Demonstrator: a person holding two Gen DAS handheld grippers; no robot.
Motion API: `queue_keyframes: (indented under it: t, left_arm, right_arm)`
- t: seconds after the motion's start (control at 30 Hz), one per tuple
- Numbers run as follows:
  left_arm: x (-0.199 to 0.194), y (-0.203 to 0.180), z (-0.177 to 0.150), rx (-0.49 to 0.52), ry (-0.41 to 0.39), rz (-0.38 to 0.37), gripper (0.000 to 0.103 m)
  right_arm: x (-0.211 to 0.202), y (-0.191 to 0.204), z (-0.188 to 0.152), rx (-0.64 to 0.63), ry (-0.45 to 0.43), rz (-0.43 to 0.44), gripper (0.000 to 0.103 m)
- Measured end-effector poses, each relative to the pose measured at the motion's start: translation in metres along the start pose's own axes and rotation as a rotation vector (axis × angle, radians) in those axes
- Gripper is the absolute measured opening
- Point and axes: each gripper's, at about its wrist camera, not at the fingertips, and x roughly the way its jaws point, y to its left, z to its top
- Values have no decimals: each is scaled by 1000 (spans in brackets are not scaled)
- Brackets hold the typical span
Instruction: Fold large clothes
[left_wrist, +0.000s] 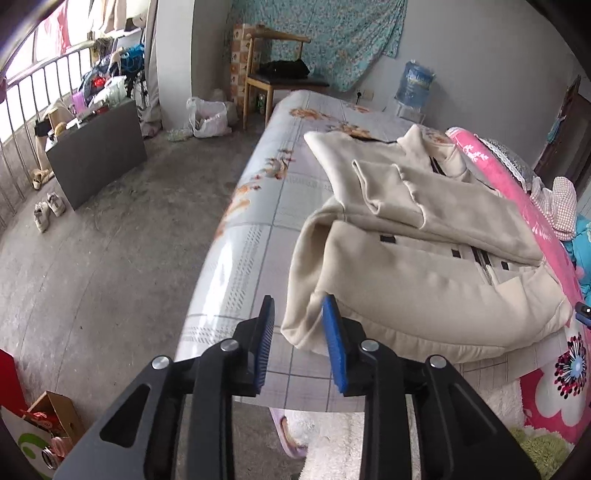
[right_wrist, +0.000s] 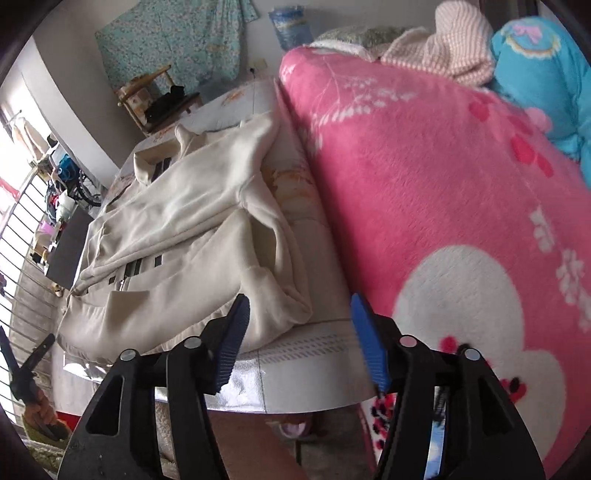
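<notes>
A cream zip-front jacket (left_wrist: 424, 266) lies partly folded on the bed (left_wrist: 258, 221), sleeves laid across its front. It also shows in the right wrist view (right_wrist: 192, 229). My left gripper (left_wrist: 297, 314) is open, its blue pads at the jacket's near left hem corner, holding nothing. My right gripper (right_wrist: 299, 314) is open at the jacket's near right corner, just above the bed edge, empty. The left gripper also shows at the lower left of the right wrist view (right_wrist: 26, 365).
A pink flowered blanket (right_wrist: 461, 203) is heaped right of the jacket, with a blue cushion (right_wrist: 546, 85) behind. A wooden chair (left_wrist: 277, 81), a dark box (left_wrist: 99, 147), shoes (left_wrist: 48, 210) and a white bag (left_wrist: 207, 118) stand on the concrete floor at left.
</notes>
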Motion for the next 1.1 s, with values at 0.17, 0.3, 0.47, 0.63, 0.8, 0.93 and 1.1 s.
queue_keyframes:
  t: [0.17, 0.3, 0.47, 0.63, 0.8, 0.93, 1.1]
  left_arm:
    - [-9, -27, 16, 37, -30, -137, 35]
    - [29, -73, 14, 115, 65, -141, 40]
    - [75, -93, 3, 199, 109, 45, 38]
    - [75, -101, 1, 242, 57, 63, 8]
    - [62, -103, 6, 279, -8, 79, 2]
    - [38, -98, 27, 253, -95, 64, 2]
    - [58, -100, 38, 250, -108, 65, 2]
  right_arm:
    - [-16, 39, 16, -110, -63, 77, 66]
    - [20, 96, 9, -226, 30, 246, 68]
    - [70, 158, -10, -352, 161, 283, 68]
    - [101, 180, -27, -426, 238, 222, 35]
    - [77, 180, -19, -409, 178, 246, 2]
    - [45, 190, -5, -427, 50, 237, 2]
    - [66, 192, -1, -425, 29, 190, 2]
